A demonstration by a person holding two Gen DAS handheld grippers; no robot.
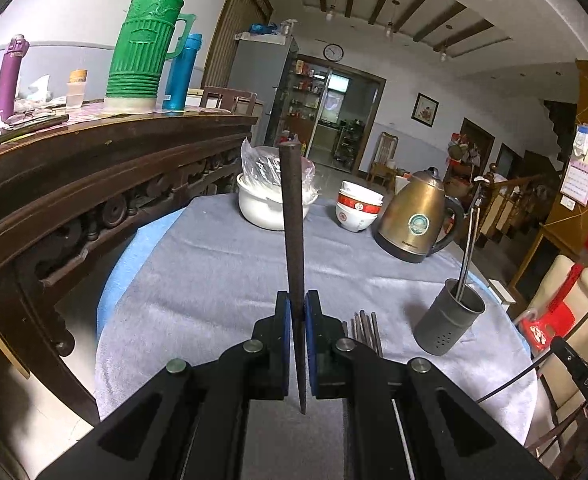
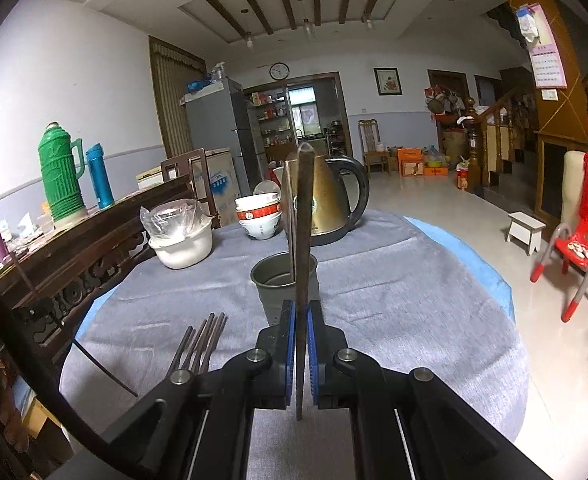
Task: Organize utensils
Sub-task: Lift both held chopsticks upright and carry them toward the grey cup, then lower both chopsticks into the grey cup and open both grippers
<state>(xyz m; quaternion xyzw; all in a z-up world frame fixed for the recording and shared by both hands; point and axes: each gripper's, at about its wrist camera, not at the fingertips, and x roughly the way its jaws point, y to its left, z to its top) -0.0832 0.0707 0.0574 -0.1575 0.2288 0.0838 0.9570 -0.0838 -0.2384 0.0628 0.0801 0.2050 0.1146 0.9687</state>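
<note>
My left gripper [image 1: 297, 305] is shut on a dark chopstick [image 1: 291, 216] that stands upright between its blue pads. To its right, a grey metal holder cup [image 1: 450, 322] stands on the cloth with a metal chopstick [image 1: 469, 240] leaning in it. Several dark chopsticks [image 1: 368, 330] lie on the cloth beside the cup. My right gripper [image 2: 301, 314] is shut on another dark chopstick [image 2: 304, 232], held upright just in front of the holder cup [image 2: 281, 280]. The loose chopsticks [image 2: 203, 342] lie to its left.
A grey cloth covers the round table [image 2: 394, 300]. At its far side stand a brass kettle [image 1: 416, 220], stacked bowls [image 1: 357, 206] and a white pot with a plastic bag [image 1: 271, 200]. A dark carved sideboard [image 1: 73, 184] with a green thermos [image 1: 145, 44] flanks the left.
</note>
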